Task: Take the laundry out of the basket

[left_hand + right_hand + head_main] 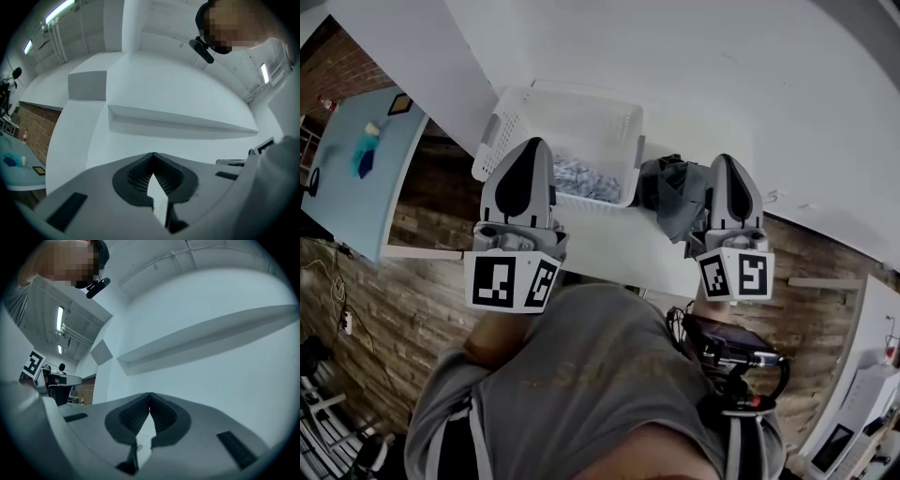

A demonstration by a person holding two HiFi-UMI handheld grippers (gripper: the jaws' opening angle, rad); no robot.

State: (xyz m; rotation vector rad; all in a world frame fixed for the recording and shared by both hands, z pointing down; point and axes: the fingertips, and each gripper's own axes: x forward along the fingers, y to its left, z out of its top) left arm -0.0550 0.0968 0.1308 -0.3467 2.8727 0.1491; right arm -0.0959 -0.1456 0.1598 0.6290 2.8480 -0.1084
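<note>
Between picks, my left gripper (535,143) and right gripper (727,159) have their fingers pinched shut and empty; next I open them over the laundry basket's (581,96) patterned cloth (586,178).

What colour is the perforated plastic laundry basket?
The perforated plastic laundry basket is white; head view shows it best.

Basket (578,120) walls around patterned laundry (582,178)

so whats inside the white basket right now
A crumpled pale patterned cloth lies in the near right corner of the basket; the far part looks bare. The left gripper covers the near left corner, so that part can't be checked.
</note>
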